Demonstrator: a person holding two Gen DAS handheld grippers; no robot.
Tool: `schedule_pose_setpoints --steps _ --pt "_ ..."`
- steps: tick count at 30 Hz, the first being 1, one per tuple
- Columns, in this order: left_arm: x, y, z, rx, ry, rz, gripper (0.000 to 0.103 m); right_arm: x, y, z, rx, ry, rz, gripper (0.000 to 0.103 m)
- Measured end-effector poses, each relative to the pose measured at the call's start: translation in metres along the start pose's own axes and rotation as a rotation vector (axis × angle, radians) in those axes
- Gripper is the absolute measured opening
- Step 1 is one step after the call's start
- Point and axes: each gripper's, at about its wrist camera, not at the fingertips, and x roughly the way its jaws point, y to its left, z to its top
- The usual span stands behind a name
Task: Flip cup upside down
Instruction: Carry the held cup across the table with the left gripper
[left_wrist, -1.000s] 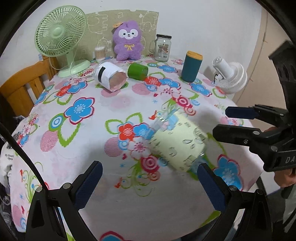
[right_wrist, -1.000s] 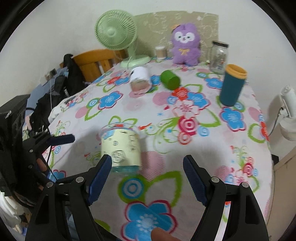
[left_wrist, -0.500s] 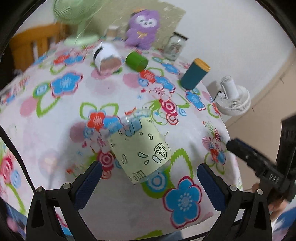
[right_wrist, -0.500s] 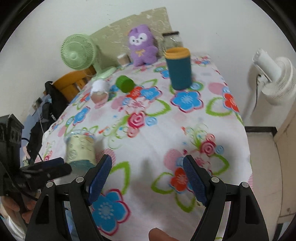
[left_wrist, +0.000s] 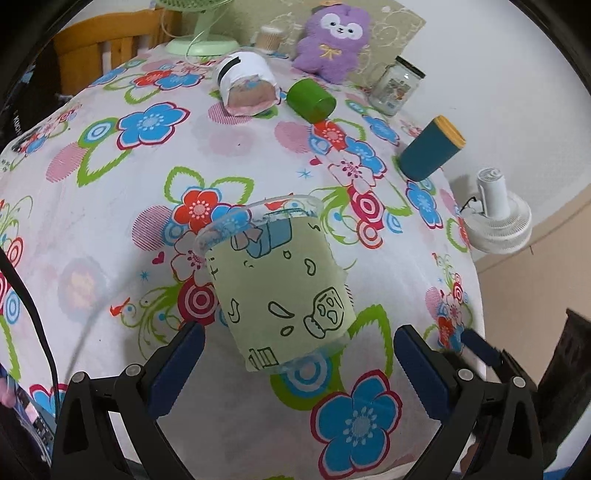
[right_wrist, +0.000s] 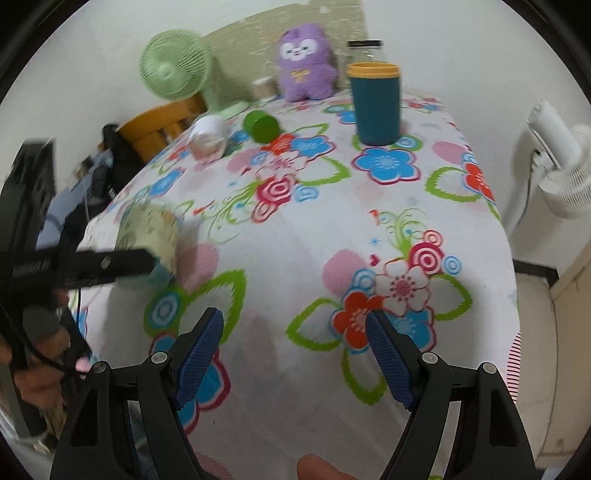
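Cup (left_wrist: 280, 284) btwn open left jaws; right view blurry, maybe touching.

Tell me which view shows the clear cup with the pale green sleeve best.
Left wrist view: the cup sits sharp and central, rim and printed sleeve visible. Right wrist view shows it blurred at the left edge, partly hidden by the left gripper.

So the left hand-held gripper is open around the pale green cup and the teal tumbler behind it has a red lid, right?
Not quite: the teal tumbler has a yellow-orange lid, clear in the right wrist view. The left hand-held gripper is indeed open around the pale green cup.
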Motion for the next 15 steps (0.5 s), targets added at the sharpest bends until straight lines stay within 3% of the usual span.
schedule_pose_setpoints --steps 8,15 --pt "0.009 -0.006 0.001 -0.025 0.008 0.059 0.103 -0.008 0.015 -0.013 -0.099 -0.025 0.024 0.081" --pt "0.012 -0.003 -0.002 -0.045 0.005 0.07 0.095 -0.015 0.022 -0.02 -0.127 -0.047 0.063 0.081"
